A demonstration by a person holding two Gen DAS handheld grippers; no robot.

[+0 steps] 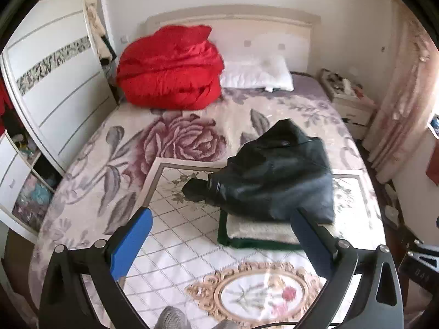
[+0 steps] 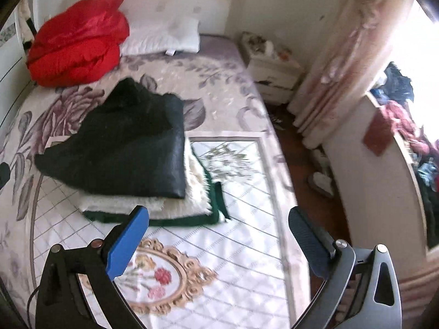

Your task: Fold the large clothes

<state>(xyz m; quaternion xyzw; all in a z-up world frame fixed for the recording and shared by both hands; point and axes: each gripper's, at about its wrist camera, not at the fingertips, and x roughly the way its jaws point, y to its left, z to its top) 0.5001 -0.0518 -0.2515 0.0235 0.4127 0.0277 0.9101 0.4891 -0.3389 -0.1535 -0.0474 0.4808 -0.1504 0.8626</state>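
Note:
A black leather jacket (image 1: 271, 175) lies loosely folded on the bed, on top of a folded white fleece garment with dark green trim (image 1: 260, 233). A black sleeve cuff (image 1: 196, 189) sticks out to its left. The jacket (image 2: 123, 148) and the white and green garment (image 2: 189, 205) also show in the right wrist view. My left gripper (image 1: 221, 220) is open and empty, held above the bed just in front of the pile. My right gripper (image 2: 218, 218) is open and empty, in front of the pile's right corner.
The bed has a flowered cover (image 1: 178, 137) and a quilted white mat (image 2: 233, 246). A red duvet bundle (image 1: 170, 68) and a white pillow (image 1: 255, 75) lie at the headboard. A wardrobe (image 1: 55, 82) stands left; a nightstand (image 2: 271, 63), curtain (image 2: 337, 63) and floor (image 2: 299, 164) are right.

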